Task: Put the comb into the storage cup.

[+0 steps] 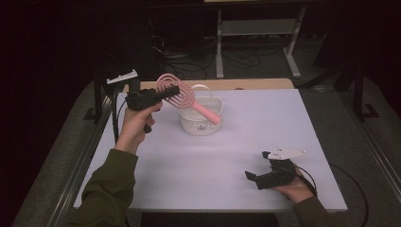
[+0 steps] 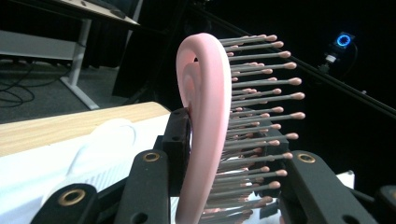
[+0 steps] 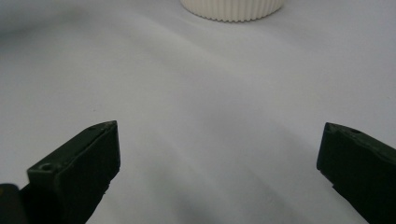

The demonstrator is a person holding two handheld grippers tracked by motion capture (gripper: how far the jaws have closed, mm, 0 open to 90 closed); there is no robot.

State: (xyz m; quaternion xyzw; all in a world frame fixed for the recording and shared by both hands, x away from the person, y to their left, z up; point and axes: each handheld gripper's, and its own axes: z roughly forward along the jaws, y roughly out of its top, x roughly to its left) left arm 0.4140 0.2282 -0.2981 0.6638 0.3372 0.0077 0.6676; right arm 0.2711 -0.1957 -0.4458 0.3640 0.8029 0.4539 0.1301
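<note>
Your left gripper (image 1: 165, 92) is clamped on the pink hairbrush (image 1: 185, 99) by its head, held up over the white basket (image 1: 201, 124). It's light, rigid plastic, bristles flex, so you're better gripping the handle; right gripper (image 1: 255, 176) sits apart

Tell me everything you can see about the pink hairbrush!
The pink hairbrush looks like smooth plastic. Its oval head is open loops with rows of thin bristles that end in little round tips. A straight pink handle slopes down toward the white basket and hangs over it. The brush is up in the air, off the table. The left gripper is shut on its head, one of the jaws on the back and one on the bristle side.
</note>
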